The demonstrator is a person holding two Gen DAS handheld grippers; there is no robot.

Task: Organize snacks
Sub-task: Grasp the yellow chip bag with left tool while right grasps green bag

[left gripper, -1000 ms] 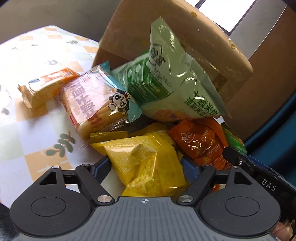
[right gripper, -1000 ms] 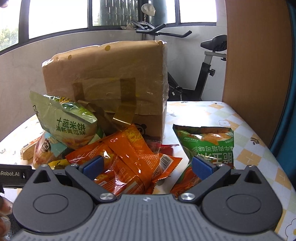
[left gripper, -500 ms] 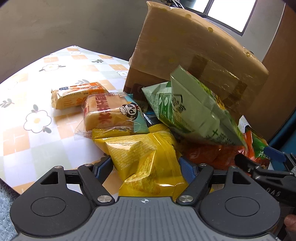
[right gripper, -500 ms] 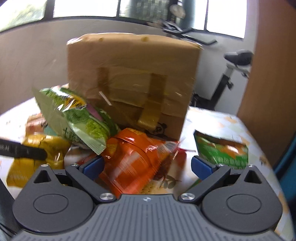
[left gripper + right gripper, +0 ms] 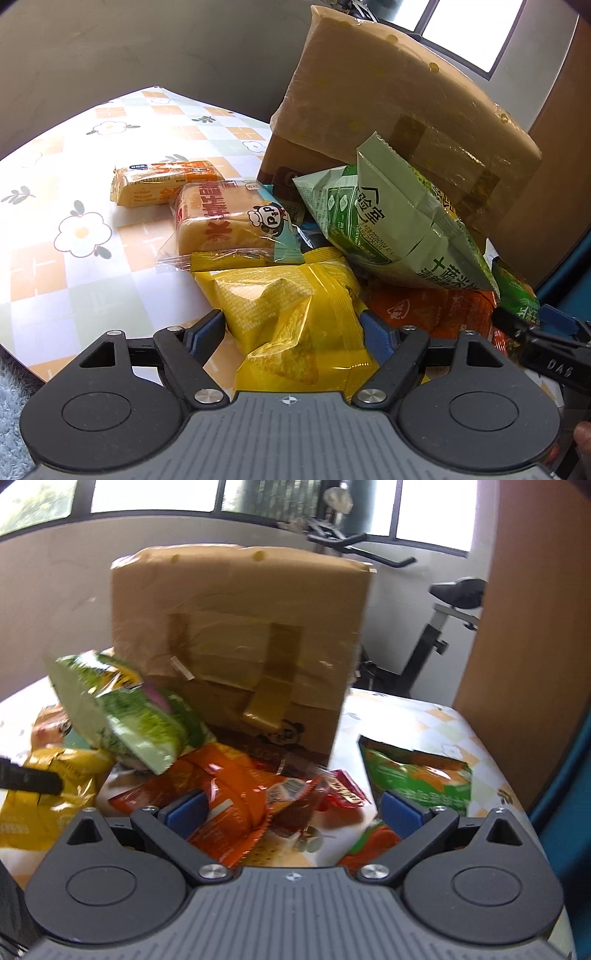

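Both tongs look alike — the left tongs [image 5: 293,328] and right tongs [image 5: 293,808] have black linkage arms with silver screws. Blue pads tip the fingers [image 5: 376,338] — behind sits a ribbed grey housing flanked by round black discs.

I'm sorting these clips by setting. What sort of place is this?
Most likely a room in a home: an exercise bike stands by the windows, and snack packets lie on a table with a flowered cloth beside a taped cardboard box.

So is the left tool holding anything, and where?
Yes. The left tool grips the yellow packet by its two sides, around the middle.
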